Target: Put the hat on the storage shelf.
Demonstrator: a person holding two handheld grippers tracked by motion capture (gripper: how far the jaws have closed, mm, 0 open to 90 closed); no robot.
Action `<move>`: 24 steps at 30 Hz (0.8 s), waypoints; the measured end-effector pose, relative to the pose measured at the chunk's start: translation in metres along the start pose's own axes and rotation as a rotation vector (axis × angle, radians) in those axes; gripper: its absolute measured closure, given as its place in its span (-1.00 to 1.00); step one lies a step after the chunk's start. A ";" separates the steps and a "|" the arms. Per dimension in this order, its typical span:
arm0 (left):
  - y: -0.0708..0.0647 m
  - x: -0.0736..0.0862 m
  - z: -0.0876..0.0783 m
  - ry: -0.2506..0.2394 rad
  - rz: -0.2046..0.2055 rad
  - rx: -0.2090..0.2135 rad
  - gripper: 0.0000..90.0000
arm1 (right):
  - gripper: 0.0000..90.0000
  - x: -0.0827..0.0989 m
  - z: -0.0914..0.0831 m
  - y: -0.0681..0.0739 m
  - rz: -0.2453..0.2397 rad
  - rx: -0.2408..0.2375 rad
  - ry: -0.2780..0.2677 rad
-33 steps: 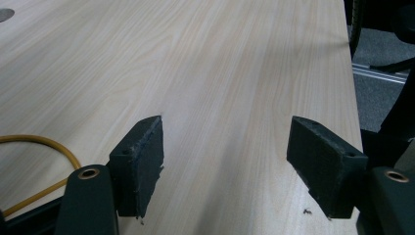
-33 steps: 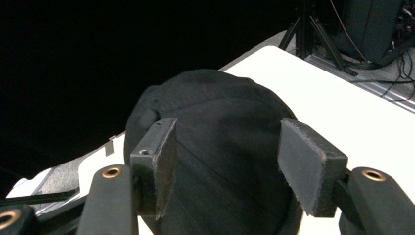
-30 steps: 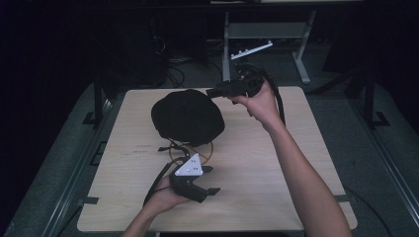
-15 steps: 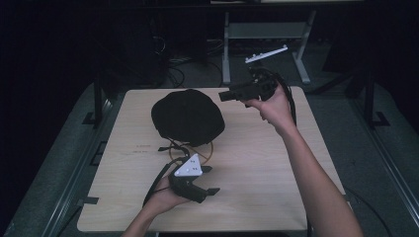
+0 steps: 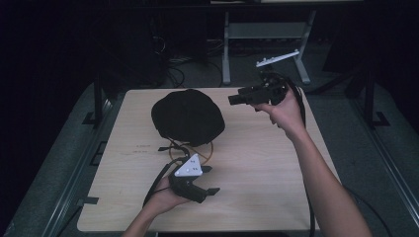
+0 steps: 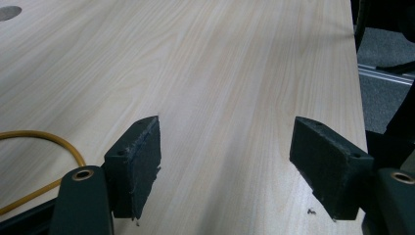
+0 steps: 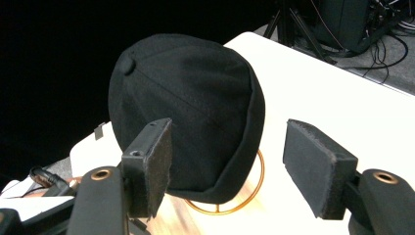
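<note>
1. Black cap (image 5: 188, 116): sits on a thin orange-gold wire stand (image 5: 197, 148) at the far-left part of the tabletop (image 5: 257, 168). In the right gripper view the cap (image 7: 191, 107) shows its crown button and its lower rim, with a ring of the stand (image 7: 249, 193) curving out below the rim.
2. Right tongs (image 5: 232, 99): held above the far-right part of the tabletop, lying roughly level with the tips turned toward the cap. They stand just beside the cap and clear of it in the high view. The jaws have just been opening and now stand wide apart, with nothing between the pads. In the right gripper view (image 7: 227, 164) the cap lies beyond the gap.
3. Left tongs (image 5: 212, 180): held low over the near-left part of the tabletop, close to the foot of the stand, with a grey three-cornered plate (image 5: 188, 167) on top. In the left gripper view (image 6: 225, 166) the jaws are spread, with bare wood grain between them; whether they rest on the tabletop cannot be told.
4. Yellow wire (image 6: 49, 142): curves over the tabletop at the left of the left gripper view, probably part of the stand.
</note>
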State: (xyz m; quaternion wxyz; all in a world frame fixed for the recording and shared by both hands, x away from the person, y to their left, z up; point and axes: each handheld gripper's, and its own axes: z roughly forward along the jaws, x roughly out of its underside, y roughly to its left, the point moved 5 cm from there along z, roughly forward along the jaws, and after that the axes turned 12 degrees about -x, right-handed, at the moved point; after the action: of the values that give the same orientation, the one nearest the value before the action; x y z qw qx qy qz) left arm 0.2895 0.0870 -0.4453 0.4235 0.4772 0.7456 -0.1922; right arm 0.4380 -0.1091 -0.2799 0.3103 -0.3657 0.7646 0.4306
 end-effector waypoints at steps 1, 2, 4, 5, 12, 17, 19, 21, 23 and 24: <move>0.000 0.000 0.000 0.000 0.000 0.000 -0.40 | -0.24 0.002 -0.001 0.000 0.002 0.001 0.001; 0.000 0.000 0.000 0.002 -0.001 0.000 -0.40 | -0.24 0.003 -0.002 -0.001 0.006 0.003 0.001; 0.000 0.001 0.001 0.003 -0.001 -0.001 -0.40 | -0.24 0.006 -0.004 -0.002 0.010 0.006 0.001; 0.000 0.001 0.001 0.005 0.001 -0.001 -0.40 | -0.24 0.008 -0.005 -0.003 0.013 0.007 0.000; 0.001 0.002 0.001 0.009 -0.003 -0.004 -0.41 | -0.24 0.017 -0.013 -0.005 0.017 0.013 -0.003; 0.002 0.003 0.001 0.010 -0.006 -0.008 -0.41 | -0.25 0.024 -0.018 -0.006 0.018 0.013 -0.005; 0.002 0.003 0.000 0.008 -0.006 -0.009 -0.42 | -0.25 0.027 -0.019 -0.006 0.021 0.010 -0.005; 0.002 0.003 0.001 0.009 -0.007 -0.008 -0.42 | -0.25 0.031 -0.020 -0.006 0.025 0.010 -0.009; 0.002 0.003 0.001 0.011 -0.006 -0.009 -0.42 | -0.25 0.035 -0.021 -0.007 0.025 0.006 -0.010; 0.002 0.003 0.001 0.014 -0.003 -0.009 -0.42 | -0.26 0.037 -0.021 -0.007 0.026 0.003 -0.005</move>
State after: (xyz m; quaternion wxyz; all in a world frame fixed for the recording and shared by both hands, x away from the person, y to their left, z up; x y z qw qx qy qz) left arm 0.2910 0.0895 -0.4482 0.4199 0.4755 0.7503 -0.1861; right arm 0.4205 -0.1410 -0.3025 0.3073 -0.3542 0.7691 0.4342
